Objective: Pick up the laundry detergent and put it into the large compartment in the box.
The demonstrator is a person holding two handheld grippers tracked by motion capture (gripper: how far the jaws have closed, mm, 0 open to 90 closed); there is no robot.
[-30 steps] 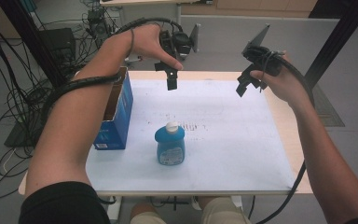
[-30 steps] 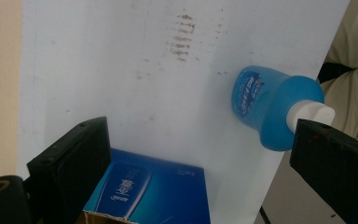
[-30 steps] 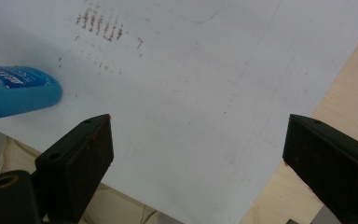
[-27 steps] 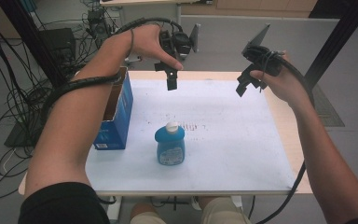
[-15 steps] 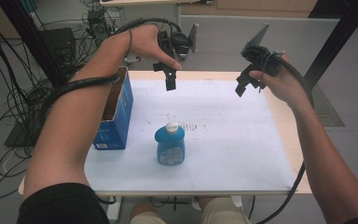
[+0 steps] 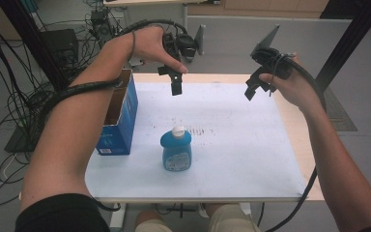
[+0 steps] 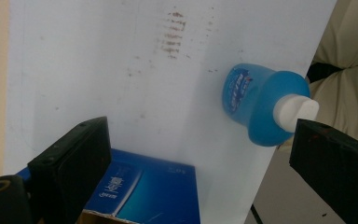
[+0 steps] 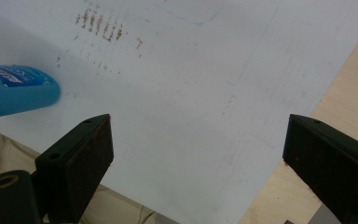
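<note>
A blue bottle (image 6: 176, 150) with a white cap stands upright near the front middle of the white sheet (image 6: 232, 140). A blue cardboard box (image 6: 118, 116), open at the top, stands at the sheet's left edge. My left gripper (image 6: 176, 83) hangs in the air over the far edge of the table, open and empty. My right gripper (image 6: 255, 88) hangs at the far right, open and empty too. In the left gripper view the bottle (image 7: 261, 102) and the box (image 7: 142, 193) lie beyond the spread jaws. The right gripper view catches the bottle (image 8: 16, 95) at its left edge.
Brown smudges (image 6: 200, 130) mark the sheet behind the bottle. Bare wood of the table (image 6: 299, 140) shows along the right side. Cables and black equipment (image 6: 58, 43) crowd the floor at the left and behind the table.
Both grippers have stayed almost still, hovering high over the far edge of the table. The bottle and box have not moved.
</note>
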